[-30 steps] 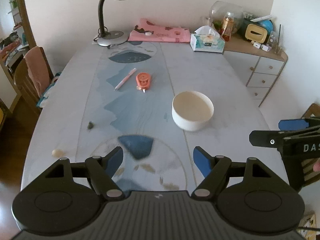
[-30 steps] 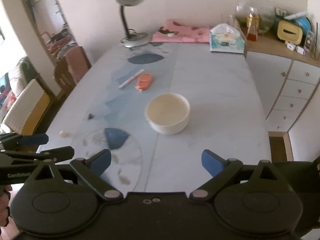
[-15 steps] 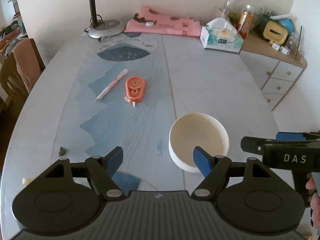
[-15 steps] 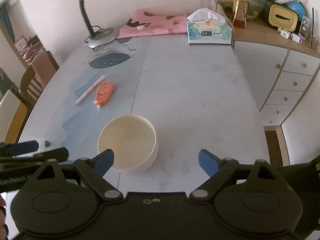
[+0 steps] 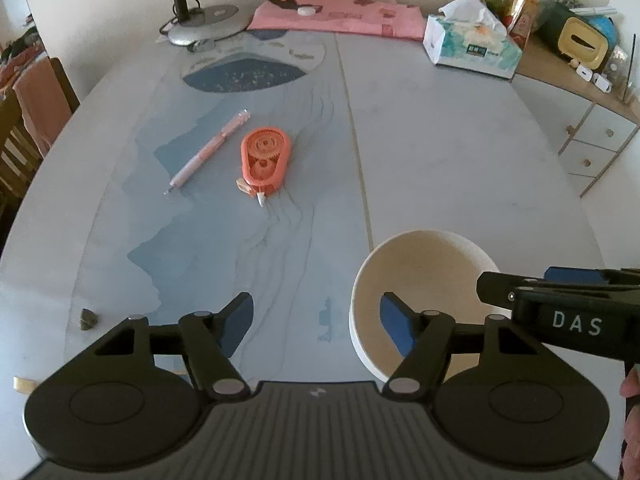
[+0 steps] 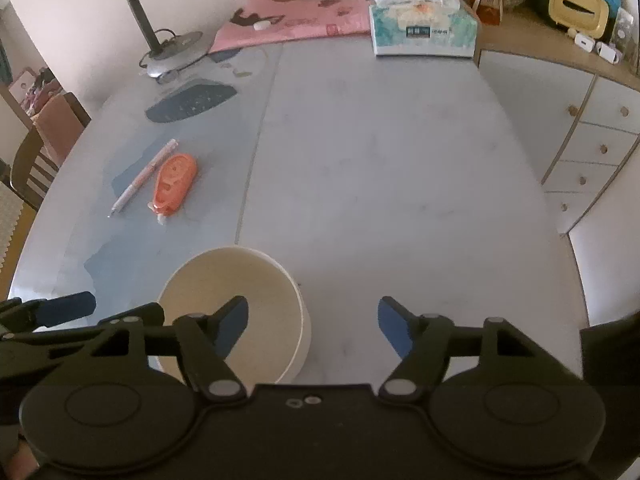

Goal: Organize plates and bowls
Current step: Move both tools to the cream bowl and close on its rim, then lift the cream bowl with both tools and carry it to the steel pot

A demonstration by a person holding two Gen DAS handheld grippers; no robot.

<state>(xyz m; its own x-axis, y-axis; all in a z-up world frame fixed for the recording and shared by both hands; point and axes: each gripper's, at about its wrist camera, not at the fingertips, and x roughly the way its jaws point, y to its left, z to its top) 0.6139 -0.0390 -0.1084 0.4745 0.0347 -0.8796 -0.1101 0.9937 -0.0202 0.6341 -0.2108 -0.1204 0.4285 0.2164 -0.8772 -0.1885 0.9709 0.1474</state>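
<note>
A cream bowl [image 5: 424,280] stands upright and empty on the grey-blue table [image 5: 460,152]; it also shows in the right wrist view [image 6: 228,292]. My left gripper [image 5: 316,320] is open, with its right fingertip over the bowl's near rim and its left fingertip outside the bowl. My right gripper [image 6: 312,320] is open, with its left fingertip over the bowl and its right fingertip outside. Each gripper shows at the edge of the other's view: the right one [image 5: 560,292] and the left one [image 6: 60,312]. No plate is in view.
An orange correction-tape dispenser [image 5: 264,160] and a pink pen [image 5: 208,152] lie left of the table's middle. A lamp base [image 5: 204,28], a pink cloth [image 5: 340,12] and a tissue box [image 5: 472,48] stand at the far edge. A drawer cabinet [image 6: 592,140] is on the right.
Both grippers have moved forward and down toward the bowl, which now sits right at their fingertips. The bowl itself has not moved.
</note>
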